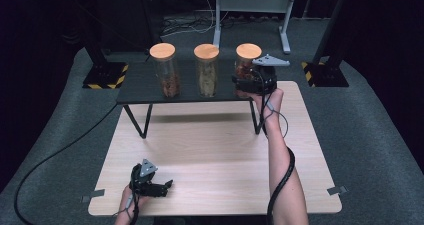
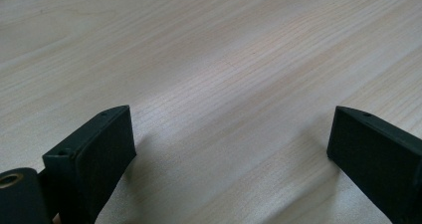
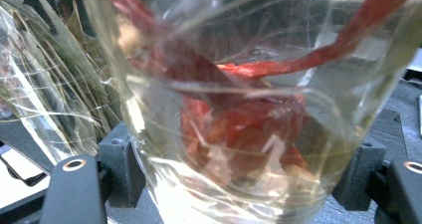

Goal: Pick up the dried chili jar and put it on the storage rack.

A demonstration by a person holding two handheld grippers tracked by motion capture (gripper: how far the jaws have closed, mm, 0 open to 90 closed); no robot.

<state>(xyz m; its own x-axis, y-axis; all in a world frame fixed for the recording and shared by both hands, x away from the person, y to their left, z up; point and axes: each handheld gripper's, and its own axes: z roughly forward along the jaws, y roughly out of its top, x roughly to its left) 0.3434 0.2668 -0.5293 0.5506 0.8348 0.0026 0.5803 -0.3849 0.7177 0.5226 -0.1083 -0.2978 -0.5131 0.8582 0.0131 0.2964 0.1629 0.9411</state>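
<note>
We see the right gripper (image 1: 248,83) at about 1 o'clock from table centre, its jaws pinching the right-hand jar (image 3: 239,109) of red dried peppers, which stands on the dark shelf (image 1: 137,87); the middle jar (image 1: 206,70) sits just beside it at 9 o'clock, the left jar (image 1: 164,69) beyond. The left gripper (image 1: 169,185) rests at 7 o'clock on the wooden table (image 2: 209,59), jaws spread with nothing between them

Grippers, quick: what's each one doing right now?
Left gripper: open, nothing between its jaws, low over the table.
Right gripper: shut on the rightmost jar, red pieces inside.
</note>
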